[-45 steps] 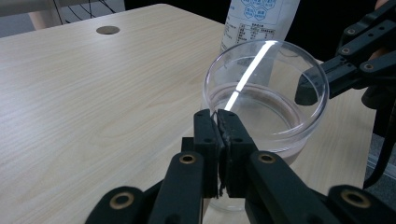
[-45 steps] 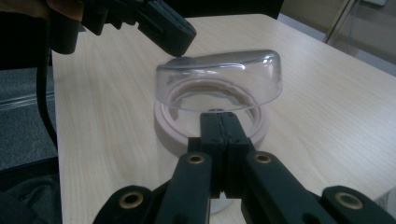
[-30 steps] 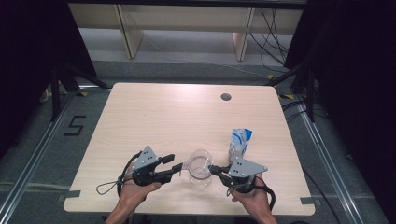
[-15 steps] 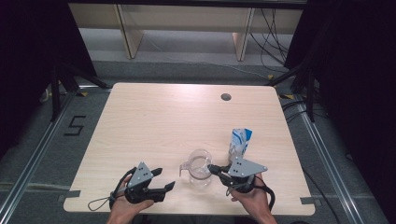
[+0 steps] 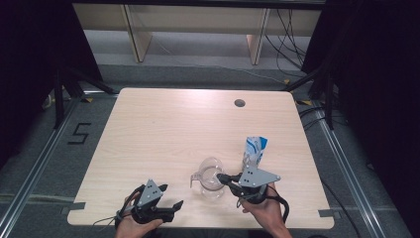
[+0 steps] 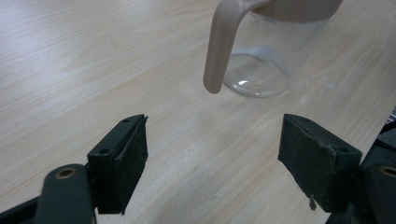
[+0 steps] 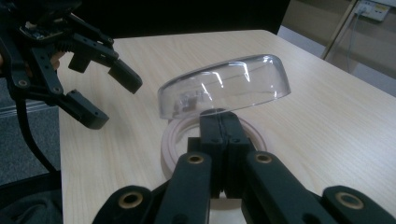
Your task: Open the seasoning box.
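A clear jug [image 5: 210, 184] with a beige handle [image 6: 218, 49] and beige rim [image 7: 173, 140] stands near the table's front edge. My right gripper [image 5: 221, 177] [image 7: 219, 119] is shut on the edge of the jug's clear domed lid [image 7: 224, 86], which is tilted up over the rim. My left gripper [image 5: 169, 197] [image 6: 215, 144] hovers low over the table to the jug's left, a short way off the handle. Its jaws have just been opening and stand wide with nothing between them. From the right gripper view the left gripper [image 7: 109, 95] is at upper left.
A blue and white carton [image 5: 255, 150] stands upright just behind my right gripper. A round cable hole [image 5: 239, 103] is at the table's far side. The wooden table [image 5: 163, 134] ends just behind both hands.
My left gripper has drawn back from the jug's handle toward the front-left edge, sunk lower, and its jaws have spread. The right gripper and the lid have kept still.
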### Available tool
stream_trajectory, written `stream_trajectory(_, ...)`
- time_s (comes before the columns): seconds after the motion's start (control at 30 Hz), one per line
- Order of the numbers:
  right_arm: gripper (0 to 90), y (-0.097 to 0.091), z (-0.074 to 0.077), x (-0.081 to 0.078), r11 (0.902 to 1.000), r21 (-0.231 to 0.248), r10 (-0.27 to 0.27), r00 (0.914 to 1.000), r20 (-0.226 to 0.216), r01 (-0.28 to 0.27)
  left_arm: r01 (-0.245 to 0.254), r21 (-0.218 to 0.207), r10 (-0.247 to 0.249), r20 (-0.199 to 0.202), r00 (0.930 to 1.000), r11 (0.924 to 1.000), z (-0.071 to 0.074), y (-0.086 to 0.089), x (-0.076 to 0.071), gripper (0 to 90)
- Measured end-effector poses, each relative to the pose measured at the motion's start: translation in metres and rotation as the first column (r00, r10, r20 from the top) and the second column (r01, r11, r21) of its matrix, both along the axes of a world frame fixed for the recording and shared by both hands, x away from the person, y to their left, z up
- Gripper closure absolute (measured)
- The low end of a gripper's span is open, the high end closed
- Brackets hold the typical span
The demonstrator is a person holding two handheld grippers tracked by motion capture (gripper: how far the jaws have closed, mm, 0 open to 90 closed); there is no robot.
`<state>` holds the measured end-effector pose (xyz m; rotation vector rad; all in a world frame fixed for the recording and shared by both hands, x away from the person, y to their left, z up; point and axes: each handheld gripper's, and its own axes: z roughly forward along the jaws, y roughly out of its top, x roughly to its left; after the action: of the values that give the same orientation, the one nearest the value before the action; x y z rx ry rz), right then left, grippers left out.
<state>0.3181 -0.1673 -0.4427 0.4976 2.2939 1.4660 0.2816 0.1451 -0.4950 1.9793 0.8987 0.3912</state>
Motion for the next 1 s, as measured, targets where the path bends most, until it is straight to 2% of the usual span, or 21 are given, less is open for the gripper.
stream_trajectory(0.03, 90.0, 0.001, 0.001, 0.001, 0.9999, -0.005, 0.009, 0.9998, 0.016, -0.009, -0.004, -0.001, 0.004, -0.003, 1.0, 1.0, 0.0, 0.0, -0.001, 22.1)
stream_trajectory(0.07, 90.0, 0.001, 0.002, 0.0, 0.9999, -0.006, 0.008, 1.0, 0.0, -0.008, 0.004, 0.004, -0.004, 0.0, 1.0, 1.0, -0.001, 0.0, 0.0, 21.3)
stream_trajectory(0.1, 90.0, 0.003, 0.002, 0.0, 1.0, 0.001, 0.004, 1.0, 0.008, -0.004, 0.01, 0.012, -0.01, -0.004, 0.9999, 0.9999, -0.001, 0.0, 0.0, 20.5)
stream_trajectory(0.13, 90.0, 0.003, 0.003, 0.001, 1.0, -0.004, 0.009, 0.9999, 0.008, -0.009, -0.001, 0.0, 0.001, -0.005, 1.0, 1.0, -0.003, -0.001, -0.001, 19.4)
stream_trajectory(0.2, 90.0, 0.006, 0.004, 0.0, 1.0, 0.005, 0.005, 1.0, 0.004, -0.005, 0.001, 0.008, -0.001, -0.006, 1.0, 1.0, -0.004, -0.002, -0.001, 17.8)
stream_trajectory(0.27, 89.9, 0.008, 0.005, 0.001, 0.9999, 0.004, 0.011, 0.9998, 0.014, -0.011, -0.009, -0.002, 0.009, -0.006, 0.9999, 1.0, -0.005, -0.004, -0.002, 16.1)
stream_trajectory(0.4, 89.9, 0.012, 0.008, 0.001, 0.9998, 0.002, 0.02, 0.9997, 0.015, -0.02, -0.008, 0.009, 0.008, 0.005, 1.0, 0.9999, -0.005, -0.002, -0.001, 16.1)
stream_trajectory(0.43, 89.9, 0.013, 0.009, 0.001, 0.9997, 0.001, 0.024, 0.9995, 0.021, -0.024, -0.009, 0.03, 0.009, 0.004, 1.0, 0.9995, -0.004, -0.001, 0.0, 16.2)
stream_trajectory(0.47, 89.9, 0.013, 0.009, 0.0, 0.9999, 0.002, 0.013, 0.9999, 0.011, -0.013, -0.017, 0.005, 0.017, -0.009, 0.9998, 0.9998, -0.005, -0.002, -0.001, 16.3)
stream_trajectory(0.5, 89.9, 0.015, 0.009, 0.001, 0.9999, 0.01, 0.013, 0.9995, 0.029, -0.014, -0.019, 0.004, 0.019, -0.007, 0.9998, 0.9998, -0.005, -0.002, -0.001, 16.3)
stream_trajectory(0.57, 89.8, 0.017, 0.009, 0.001, 0.9998, 0.011, 0.019, 0.9996, 0.023, -0.019, -0.023, -0.002, 0.023, -0.006, 0.9997, 0.9997, -0.005, -0.002, 0.0, 16.3)
stream_trajectory(0.6, 89.7, 0.017, 0.01, 0.001, 0.9997, -0.001, 0.026, 0.9994, 0.025, -0.026, -0.025, 0.001, 0.025, -0.004, 0.9997, 0.9997, -0.004, -0.001, 0.0, 16.3)
stream_trajectory(0.7, 89.7, 0.02, 0.01, 0.0, 0.9996, 0.009, 0.025, 0.9996, 0.016, -0.025, -0.035, 0.003, 0.035, -0.008, 0.9994, 0.9994, -0.004, 0.001, 0.0, 16.4)
stream_trajectory(0.83, 89.7, 0.023, 0.009, 0.001, 0.9995, 0.009, 0.03, 0.9992, 0.028, -0.03, -0.036, -0.001, 0.036, -0.009, 0.9993, 0.9993, -0.003, 0.001, 0.001, 16.4)
stream_trajectory(0.97, 89.4, 0.026, 0.009, -0.001, 0.9993, 0.008, 0.036, 0.9993, 0.012, -0.036, -0.034, 0.001, 0.034, -0.007, 0.9994, 0.9994, -0.003, 0.001, 0.001, 16.8)
stream_trajectory(1.0, 89.4, 0.027, 0.009, 0.0, 0.9992, 0.007, 0.039, 0.9989, 0.027, -0.039, -0.039, -0.004, 0.039, -0.009, 0.9992, 0.9992, -0.003, 0.002, 0.001, 16.8)
